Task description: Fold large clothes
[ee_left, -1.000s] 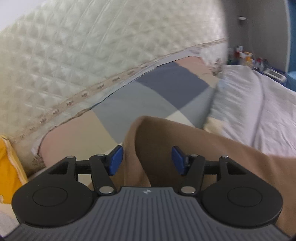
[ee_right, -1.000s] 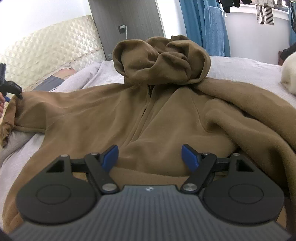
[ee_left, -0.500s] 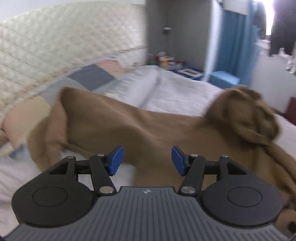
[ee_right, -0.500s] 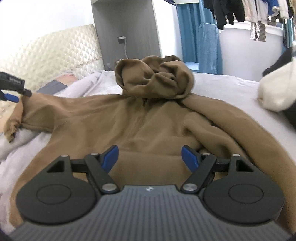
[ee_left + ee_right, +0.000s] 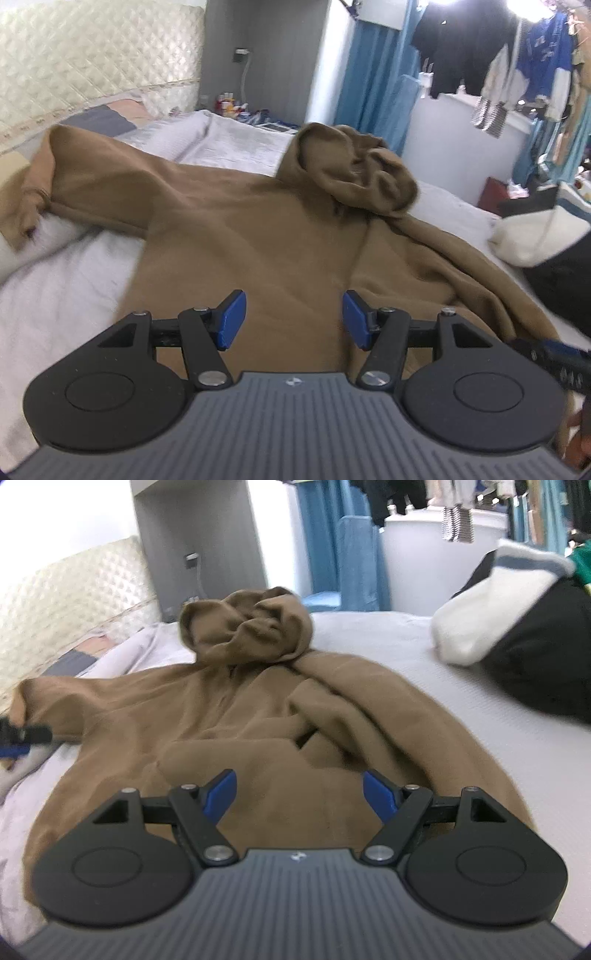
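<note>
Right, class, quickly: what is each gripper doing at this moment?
Left gripper: open, holding nothing, above the hoodie.
Right gripper: open, holding nothing.

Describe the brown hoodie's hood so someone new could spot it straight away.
On the bed with the pale sheet lies a brown hoodie, spread flat. Its hood is the bunched, wrinkled lump at the far end, the only part that stands up, unlike the flat sleeves.
</note>
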Demonstrator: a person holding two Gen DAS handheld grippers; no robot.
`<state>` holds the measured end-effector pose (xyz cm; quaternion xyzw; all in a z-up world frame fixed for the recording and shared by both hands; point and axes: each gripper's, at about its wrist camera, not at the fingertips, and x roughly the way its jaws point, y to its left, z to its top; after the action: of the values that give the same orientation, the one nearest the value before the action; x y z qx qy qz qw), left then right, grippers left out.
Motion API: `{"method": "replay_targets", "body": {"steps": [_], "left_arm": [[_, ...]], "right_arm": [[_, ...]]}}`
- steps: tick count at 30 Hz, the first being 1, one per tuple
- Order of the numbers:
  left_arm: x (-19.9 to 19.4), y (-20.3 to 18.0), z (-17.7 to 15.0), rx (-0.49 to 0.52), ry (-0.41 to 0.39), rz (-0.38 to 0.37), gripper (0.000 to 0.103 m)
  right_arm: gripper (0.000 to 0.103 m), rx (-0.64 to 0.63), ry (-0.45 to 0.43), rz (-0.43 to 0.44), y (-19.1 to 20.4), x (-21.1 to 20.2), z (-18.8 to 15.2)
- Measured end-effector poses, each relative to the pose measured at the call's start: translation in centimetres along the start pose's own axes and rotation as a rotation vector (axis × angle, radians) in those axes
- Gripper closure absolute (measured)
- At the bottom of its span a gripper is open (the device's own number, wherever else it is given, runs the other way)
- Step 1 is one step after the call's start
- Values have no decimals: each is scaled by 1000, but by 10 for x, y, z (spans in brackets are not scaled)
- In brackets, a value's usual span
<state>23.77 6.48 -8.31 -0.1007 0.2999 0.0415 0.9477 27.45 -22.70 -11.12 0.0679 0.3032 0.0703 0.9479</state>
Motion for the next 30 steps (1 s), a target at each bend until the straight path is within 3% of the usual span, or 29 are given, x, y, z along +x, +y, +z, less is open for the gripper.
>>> {"method": "replay_targets", "body": {"steps": [6,10,16,19,22,25,30], "left_arm": [[16,-12,-47,-17,3,-72,39],[28,-6,-62,12,20,-73,39],[40,15,-65,-2,37,-99,39],[48,21,-63,-27,48,-114,39],[50,20,-62,-39,44,-128,40],[50,18,-61,-38,31,-135,40],[60,22,-62,-67,54,-121,40]], "right_arm": [[26,55,-87,-154,-20,-10,5],[25,155,-103,-306,-37,-7,8],[25,285,-22,-448,-57,18,12],[25,382,80,-457,-74,39,6],[25,413,131,-486,-80,55,2],[26,429,168,-458,-80,63,-1],[50,443,197,-390,-80,61,3]]}}
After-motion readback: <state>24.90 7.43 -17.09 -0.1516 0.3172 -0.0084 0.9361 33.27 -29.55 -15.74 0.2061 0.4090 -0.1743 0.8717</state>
